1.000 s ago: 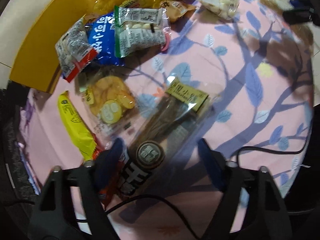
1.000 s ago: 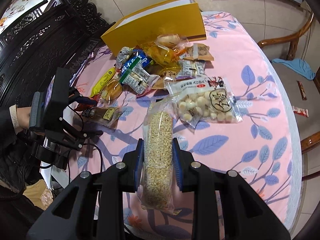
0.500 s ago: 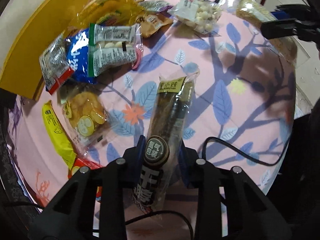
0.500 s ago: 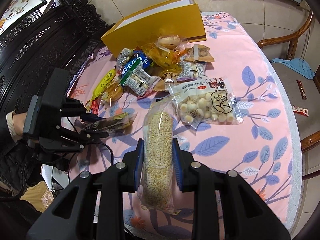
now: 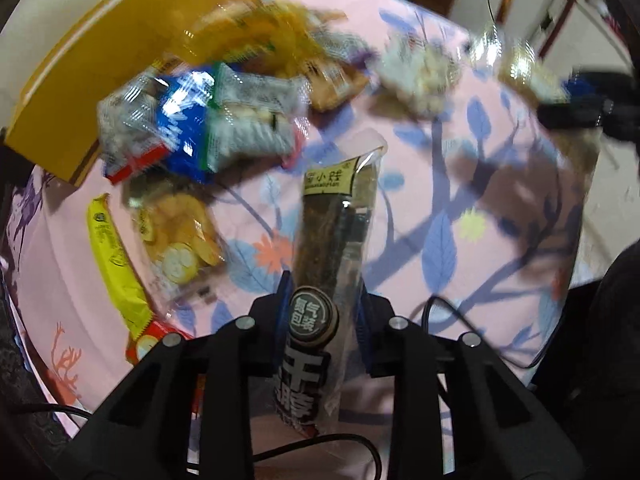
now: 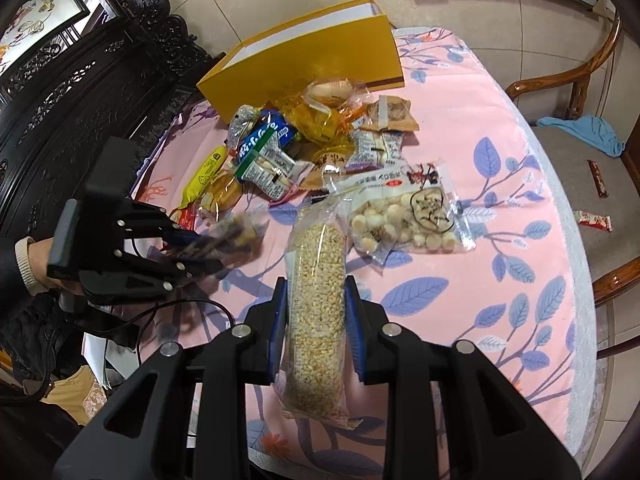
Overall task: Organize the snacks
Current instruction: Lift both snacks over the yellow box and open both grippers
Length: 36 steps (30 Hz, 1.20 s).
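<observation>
My left claw (image 5: 322, 308) is closing on the light, crinkly dark snack pack (image 5: 334, 240); my right claw (image 6: 316, 312) clamps the soft grain bar (image 6: 318, 280) mid-length.

— The tabletop (image 6: 500, 184)? 
— Pink cloth, blue leaves and branches. 
— And upper left of centre? 
— A yellow box (image 6: 304, 52), white inside — beside it, a blue packet (image 6: 262, 136) with white lettering.
</observation>
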Each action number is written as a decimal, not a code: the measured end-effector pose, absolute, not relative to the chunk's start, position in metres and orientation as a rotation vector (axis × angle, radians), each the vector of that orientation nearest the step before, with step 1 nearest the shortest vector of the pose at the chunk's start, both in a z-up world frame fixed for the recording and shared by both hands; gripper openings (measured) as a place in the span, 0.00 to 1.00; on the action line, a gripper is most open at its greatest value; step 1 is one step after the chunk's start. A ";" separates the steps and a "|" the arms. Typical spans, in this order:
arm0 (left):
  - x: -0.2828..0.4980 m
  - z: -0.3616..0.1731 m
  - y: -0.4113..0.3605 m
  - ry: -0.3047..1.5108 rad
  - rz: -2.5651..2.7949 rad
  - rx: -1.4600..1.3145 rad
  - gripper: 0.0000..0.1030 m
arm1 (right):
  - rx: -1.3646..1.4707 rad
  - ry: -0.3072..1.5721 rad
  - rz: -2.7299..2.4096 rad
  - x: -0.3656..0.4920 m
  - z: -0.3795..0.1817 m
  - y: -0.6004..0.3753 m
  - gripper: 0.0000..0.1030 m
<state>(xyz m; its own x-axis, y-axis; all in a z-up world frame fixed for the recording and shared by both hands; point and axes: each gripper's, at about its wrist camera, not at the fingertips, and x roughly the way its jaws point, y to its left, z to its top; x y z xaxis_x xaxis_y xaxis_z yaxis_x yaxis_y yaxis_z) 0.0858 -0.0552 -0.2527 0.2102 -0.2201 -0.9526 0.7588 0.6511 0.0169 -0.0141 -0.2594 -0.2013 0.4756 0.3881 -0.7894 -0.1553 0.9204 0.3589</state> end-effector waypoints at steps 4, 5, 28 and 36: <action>0.101 -0.217 -0.042 1.094 -0.690 0.420 0.27 | 0.243 1.001 0.346 -0.006 -0.188 -0.260 0.27; 0.102 -0.208 -0.039 1.075 -0.679 0.388 0.27 | 0.239 0.995 0.349 -0.004 -0.185 -0.260 0.27; 0.189 -0.029 -0.001 0.781 -0.427 -0.109 0.27 | 0.121 0.758 0.430 0.134 -0.067 -0.237 0.27; 0.271 0.001 -0.023 0.700 -0.394 -0.134 0.28 | 0.141 0.659 0.406 0.240 -0.031 -0.232 0.27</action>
<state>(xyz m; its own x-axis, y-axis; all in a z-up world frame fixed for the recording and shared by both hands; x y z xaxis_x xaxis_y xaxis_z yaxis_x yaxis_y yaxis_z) 0.2714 -0.0231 0.0007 0.6944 -0.3964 -0.6006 0.3079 0.9180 -0.2499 0.2398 -0.2325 -0.0307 0.7154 0.4097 -0.5659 -0.3216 0.9122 0.2538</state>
